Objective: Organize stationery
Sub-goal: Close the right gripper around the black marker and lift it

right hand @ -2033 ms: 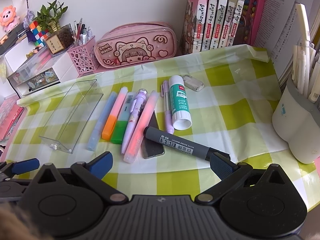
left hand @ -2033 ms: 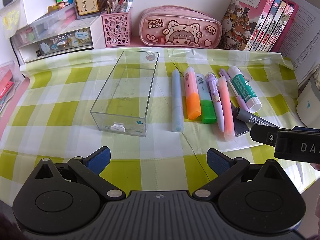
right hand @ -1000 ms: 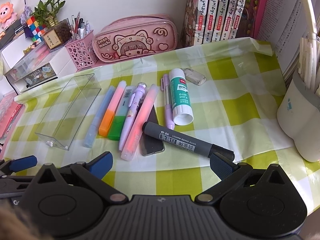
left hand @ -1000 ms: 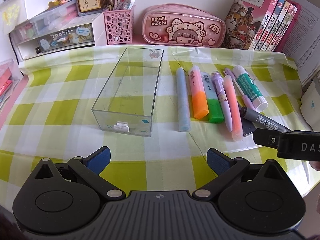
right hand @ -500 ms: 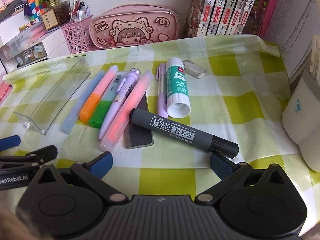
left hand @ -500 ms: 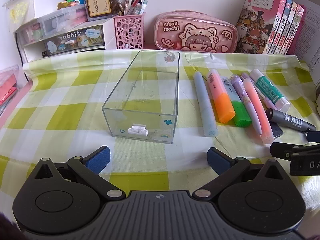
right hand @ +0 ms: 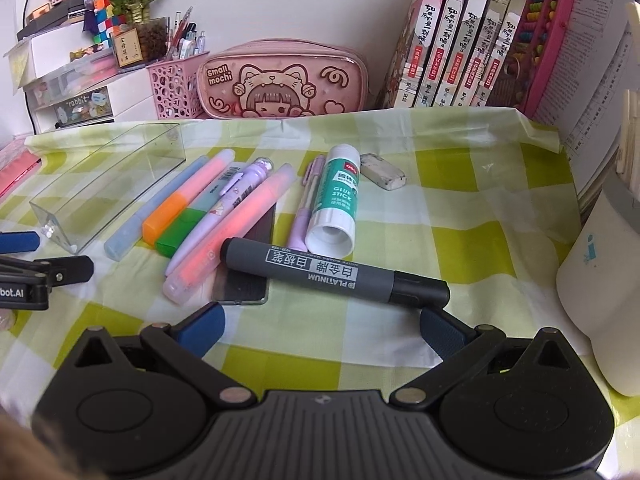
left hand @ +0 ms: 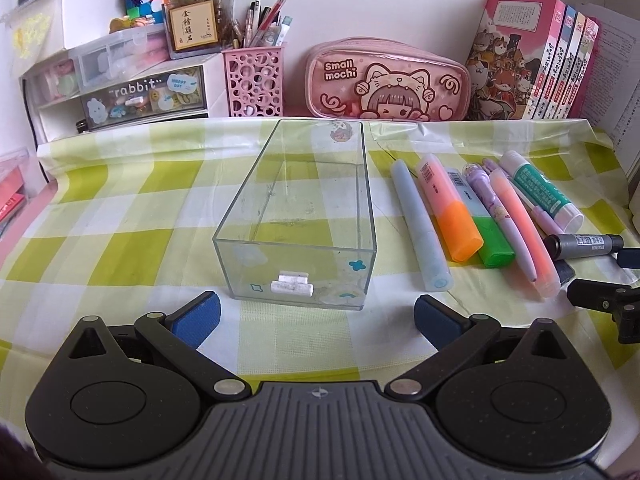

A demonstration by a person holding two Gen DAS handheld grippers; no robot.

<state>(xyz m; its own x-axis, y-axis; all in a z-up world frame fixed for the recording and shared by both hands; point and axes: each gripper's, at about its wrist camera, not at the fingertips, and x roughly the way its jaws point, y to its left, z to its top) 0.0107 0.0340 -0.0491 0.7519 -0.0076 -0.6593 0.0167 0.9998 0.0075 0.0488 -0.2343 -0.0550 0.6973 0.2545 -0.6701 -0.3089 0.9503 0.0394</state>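
Observation:
A clear plastic box [left hand: 296, 216] [right hand: 108, 184] stands open and empty on the green checked cloth. Right of it lie a pale blue pen [left hand: 420, 224], an orange highlighter [left hand: 448, 208], a green highlighter [left hand: 486, 236], a purple pen [left hand: 504, 220], a pink highlighter [left hand: 524, 232], a glue stick [right hand: 336, 200] and a grey whiteboard marker [right hand: 336, 272]. My left gripper [left hand: 316, 316] is open just in front of the box. My right gripper [right hand: 320, 324] is open, low over the cloth, just in front of the marker.
A white eraser [right hand: 382, 171] lies behind the glue stick. A dark flat card [right hand: 248, 272] lies under the pens. A pink pencil case [left hand: 388, 80], pink pen basket [left hand: 254, 80], drawer unit [left hand: 120, 92] and books [right hand: 460, 36] line the back. A white cup [right hand: 600, 288] stands at right.
Both grippers have moved forward and lower. The left one has come close to the box front; the right one has closed in on the grey marker. Nothing on the cloth has moved.

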